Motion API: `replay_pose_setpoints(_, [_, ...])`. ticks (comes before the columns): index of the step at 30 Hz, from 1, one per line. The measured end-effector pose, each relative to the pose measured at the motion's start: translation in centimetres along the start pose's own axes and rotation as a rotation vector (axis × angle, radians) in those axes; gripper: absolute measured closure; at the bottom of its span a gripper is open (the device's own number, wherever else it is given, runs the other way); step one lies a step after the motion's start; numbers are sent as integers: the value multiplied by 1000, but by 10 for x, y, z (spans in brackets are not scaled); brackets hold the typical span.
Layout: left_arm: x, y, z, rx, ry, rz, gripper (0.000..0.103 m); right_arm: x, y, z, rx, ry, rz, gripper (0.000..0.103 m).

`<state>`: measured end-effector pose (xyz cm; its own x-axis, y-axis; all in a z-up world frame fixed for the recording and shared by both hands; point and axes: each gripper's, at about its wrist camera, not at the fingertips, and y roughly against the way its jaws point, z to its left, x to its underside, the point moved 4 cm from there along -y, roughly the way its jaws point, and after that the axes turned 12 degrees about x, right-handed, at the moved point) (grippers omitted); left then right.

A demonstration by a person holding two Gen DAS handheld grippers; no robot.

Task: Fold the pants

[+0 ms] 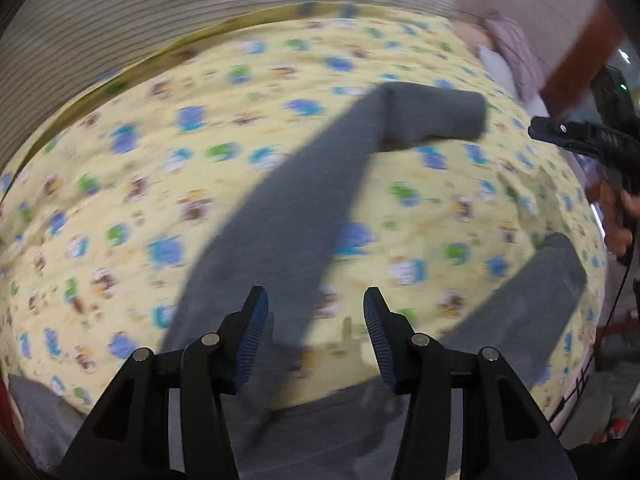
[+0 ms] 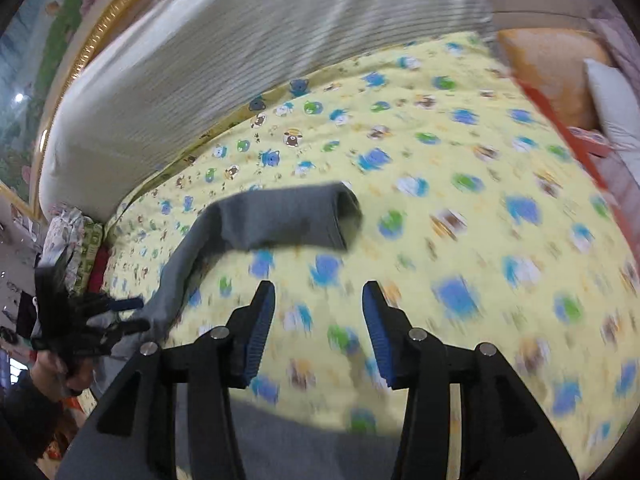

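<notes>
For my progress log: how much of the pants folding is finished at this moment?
Little looks done: the grey pants lie spread on the yellow bedspread, legs apart, one cuff flopped sideways. Nothing is in hand: left gripper and right gripper are open, holding nothing. Joining the legs and folding remain.

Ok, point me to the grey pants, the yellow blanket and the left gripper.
grey pants [image 1: 280, 216]: left wrist view, middle of the long leg.
yellow blanket [image 2: 460, 168]: right wrist view, bare patterned area right of the pants.
left gripper [image 1: 316, 336]: left wrist view, midway between its open fingertips.
</notes>
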<state>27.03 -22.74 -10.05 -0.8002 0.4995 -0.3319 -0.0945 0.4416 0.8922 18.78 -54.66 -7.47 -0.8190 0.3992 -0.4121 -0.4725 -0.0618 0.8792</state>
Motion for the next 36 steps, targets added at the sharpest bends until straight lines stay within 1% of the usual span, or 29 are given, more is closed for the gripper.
replay_pose_setpoints(1, [-2,2,12,-2,21,-6,51,-7,-10,1,-4,-10,14,54])
replay_pose_setpoints(3, [-5,-2,30,15,53,-8,44,-21,-33,-1,17,-41,47,49])
replay_pose_setpoints(4, [-7,-5,38,8,64,-5,44,-27,-47,-2,13,-70,66,48])
replay_pose_setpoints(5, [-8,-13,43,-1,71,8,41,-29,-52,-4,5,-87,79,48])
replay_pose_setpoints(6, [-8,-20,46,-2,75,27,35,-33,-62,-4,-12,-104,97,48])
replay_pose_setpoints(7, [-9,-28,50,-5,79,48,35,-35,-73,-3,-34,-120,121,48])
replay_pose_setpoints(8, [-9,-41,56,-24,84,75,37,-37,-80,-2,-48,-123,136,48])
replay_pose_setpoints(9, [-8,-54,60,-34,83,112,56,-37,-87,3,-63,-108,147,51])
replay_pose_setpoints(10, [-7,-59,61,-24,82,137,72,-37,-90,8,-57,-74,134,76])
replay_pose_setpoints(11, [-8,-61,59,-15,78,148,85,-38,-90,11,-46,-44,124,91])
replay_pose_setpoints(12, [-12,-55,53,-19,52,132,96,-40,-85,14,-43,-22,111,92])
replay_pose_setpoints(14, [-19,-38,40,-14,-9,92,97,-47,-59,18,-50,32,23,92])
replay_pose_setpoints(16, [-24,-20,26,26,-48,50,97,-55,-24,17,-48,102,-81,92])
replay_pose_setpoints(17, [-25,-13,17,45,-83,37,97,-57,-12,13,-38,129,-113,92])
replay_pose_setpoints(18, [-24,-11,11,46,-114,36,97,-56,1,3,-5,172,-144,92])
replay_pose_setpoints(20, [-16,-14,3,52,-175,60,97,-52,3,-17,54,211,-118,92])
replay_pose_setpoints(21, [-13,-19,1,51,-193,73,97,-45,-2,-29,58,219,-79,92])
replay_pose_setpoints(22, [-5,-23,1,40,-211,96,97,-32,-11,-42,42,229,-19,91])
replay_pose_setpoints(23, [2,-30,1,25,-217,129,97,-19,-19,-50,58,245,32,90])
replay_pose_setpoints(24, [11,-34,4,27,-220,166,95,-7,-28,-58,117,264,101,81])
replay_pose_setpoints(25, [18,-34,6,27,-224,183,92,2,-36,-62,178,273,153,68])
replay_pose_setpoints(26, [22,-31,8,26,-226,186,90,10,-38,-68,217,270,188,62])
replay_pose_setpoints(27, [24,-26,11,29,-220,187,82,14,-33,-73,205,250,187,56])
replay_pose_setpoints(28, [23,-22,13,38,-214,186,76,14,-23,-76,165,218,165,53])
replay_pose_setpoints(29, [22,-16,18,50,-199,179,62,12,-15,-79,157,199,150,52])
replay_pose_setpoints(30, [25,-6,21,54,-188,175,52,7,-8,-82,155,179,132,50])
replay_pose_setpoints(33, [24,-5,30,61,-172,191,52,-15,3,-86,102,121,95,48])
replay_pose_setpoints(35, [23,-11,29,72,-170,211,51,-26,-1,-80,106,117,81,48])
replay_pose_setpoints(36, [21,-17,25,72,-176,219,47,-32,-9,-75,118,121,87,48])
